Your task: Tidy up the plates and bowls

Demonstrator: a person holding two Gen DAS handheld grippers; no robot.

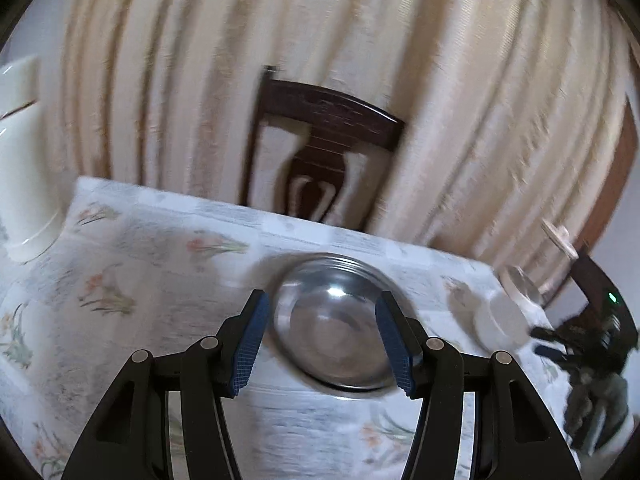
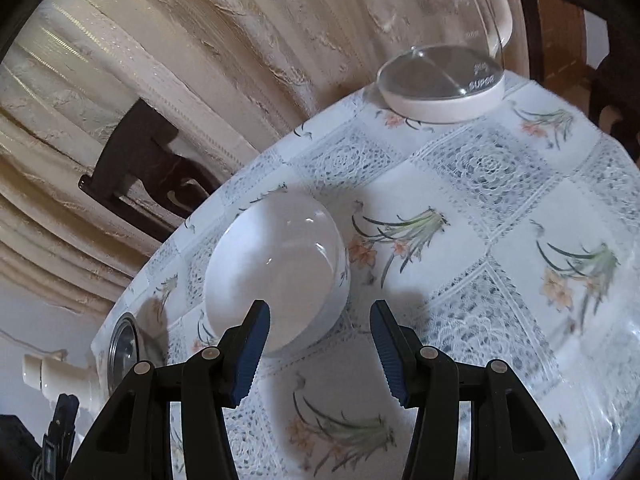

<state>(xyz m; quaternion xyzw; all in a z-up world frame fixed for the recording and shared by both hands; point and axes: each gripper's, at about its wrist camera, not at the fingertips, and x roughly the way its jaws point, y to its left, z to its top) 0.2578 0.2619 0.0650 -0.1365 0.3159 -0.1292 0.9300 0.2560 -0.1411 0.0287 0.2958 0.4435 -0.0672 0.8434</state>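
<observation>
Cream curtains [image 1: 320,40] hung behind the floral-clothed surface [image 2: 500,208]. Left hand-held gripper [image 1: 322,346] hovered with fingers apart over a steel bowl [image 1: 334,320]. Right hand-held gripper [image 2: 320,350], likewise spread, hovered near a white bowl [image 2: 276,272], empty.

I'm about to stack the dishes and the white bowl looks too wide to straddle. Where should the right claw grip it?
Probably at the rim. The white bowl sits upright on the tablecloth, wider than the open right claw. Come down from above onto the near edge, one finger inside, one outside the wall.
</observation>
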